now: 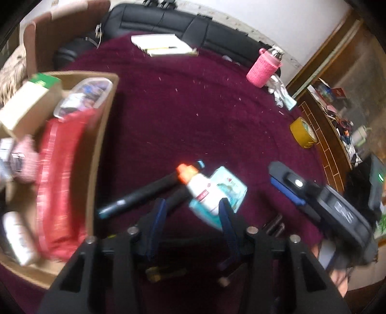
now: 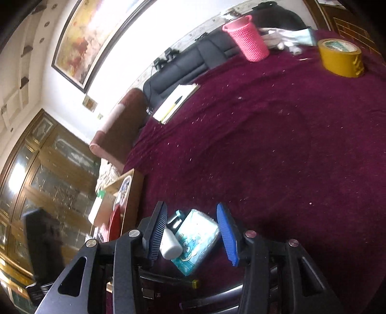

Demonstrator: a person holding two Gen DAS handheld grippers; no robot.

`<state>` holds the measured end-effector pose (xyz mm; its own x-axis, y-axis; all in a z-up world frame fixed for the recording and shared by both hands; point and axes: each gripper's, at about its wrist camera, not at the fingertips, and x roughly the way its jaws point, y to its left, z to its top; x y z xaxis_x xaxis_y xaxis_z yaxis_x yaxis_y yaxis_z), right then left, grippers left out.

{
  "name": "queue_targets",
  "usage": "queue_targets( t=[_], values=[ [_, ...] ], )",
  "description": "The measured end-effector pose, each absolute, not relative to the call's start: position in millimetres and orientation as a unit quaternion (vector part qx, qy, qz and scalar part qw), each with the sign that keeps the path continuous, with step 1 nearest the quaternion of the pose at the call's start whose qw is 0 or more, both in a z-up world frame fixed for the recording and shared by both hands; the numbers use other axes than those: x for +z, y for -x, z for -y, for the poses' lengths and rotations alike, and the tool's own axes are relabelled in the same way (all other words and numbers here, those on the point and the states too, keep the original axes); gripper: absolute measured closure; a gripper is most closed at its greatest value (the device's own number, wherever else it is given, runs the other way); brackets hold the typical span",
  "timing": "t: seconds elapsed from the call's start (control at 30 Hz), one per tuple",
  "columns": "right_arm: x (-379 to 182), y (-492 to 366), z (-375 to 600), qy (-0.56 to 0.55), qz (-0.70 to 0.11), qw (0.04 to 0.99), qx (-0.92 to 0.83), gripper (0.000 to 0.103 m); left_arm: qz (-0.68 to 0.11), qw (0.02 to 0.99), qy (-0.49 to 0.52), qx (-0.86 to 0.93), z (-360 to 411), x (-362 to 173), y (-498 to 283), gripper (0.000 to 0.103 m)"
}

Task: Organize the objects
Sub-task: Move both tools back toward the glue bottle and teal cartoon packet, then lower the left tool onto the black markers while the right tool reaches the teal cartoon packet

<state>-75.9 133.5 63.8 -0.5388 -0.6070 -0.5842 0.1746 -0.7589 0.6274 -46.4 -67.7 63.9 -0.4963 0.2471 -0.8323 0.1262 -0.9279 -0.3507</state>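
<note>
On the maroon cloth lie a white bottle with an orange cap, a teal tissue packet under it, and black pens. My left gripper hangs over them with its blue pads apart, the pen ends and the bottle's base showing between them. My right gripper is open too. The bottle and packet show between its pads, with a gap at the right pad. In the left wrist view the right gripper sits just right of the packet.
A cardboard box on the left holds a red pouch, a clear lidded tub, a small carton and a white bottle. Farther off are a notebook, a pink knitted bottle, a yellow tape roll and a black sofa.
</note>
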Motion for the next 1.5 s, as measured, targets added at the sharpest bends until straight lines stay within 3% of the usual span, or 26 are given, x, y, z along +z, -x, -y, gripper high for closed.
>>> queue_targets(
  t=[0.1,0.4,0.7,0.9,1.13,1.23,1.3,1.33,1.4,1.5],
  values=[
    [64.3,74.5,-135.0,-0.422,0.262,0.235,-0.835,0.051,0.191,0.02,0.526,0.829,57.4,50.9,64.2,0.075],
    [52.2,78.4,-136.2,-0.441,0.265,0.219,-0.829,0.051,0.159,-0.004,0.525,0.836,38.8,38.1,97.7,0.077],
    [43.9,81.2,-136.6,-0.458,0.267,0.22,-0.819,0.048,0.16,0.036,0.535,0.828,48.4,36.4,99.2,0.077],
    [44.6,82.1,-136.5,-0.456,0.26,0.22,-0.822,0.048,0.076,0.017,0.506,0.859,56.0,54.1,93.3,0.076],
    [42.8,82.6,-132.2,-0.464,0.252,0.221,-0.82,0.048,-0.019,0.015,0.521,0.853,55.7,39.9,100.3,0.075],
    [38.4,80.4,-122.7,-0.49,0.228,0.21,-0.815,0.033,-0.05,0.012,0.507,0.86,51.3,38.1,98.6,0.069],
    [36.9,75.7,-115.1,-0.504,0.209,0.201,-0.813,0.032,-0.06,0.015,0.505,0.861,48.9,38.1,97.7,0.07],
    [38.3,72.6,-110.0,-0.504,0.191,0.199,-0.818,0.032,-0.063,0.014,0.502,0.863,48.3,38.3,97.0,0.073],
    [41.8,66.1,-96.2,-0.504,0.14,0.194,-0.83,0.03,-0.059,0.008,0.499,0.865,50.4,37.5,95.4,0.102],
    [39.3,58.3,-71.4,-0.51,0.06,0.204,-0.834,0.022,-0.057,-0.021,0.5,0.864,60.1,27.0,96.2,0.103]
  ],
)
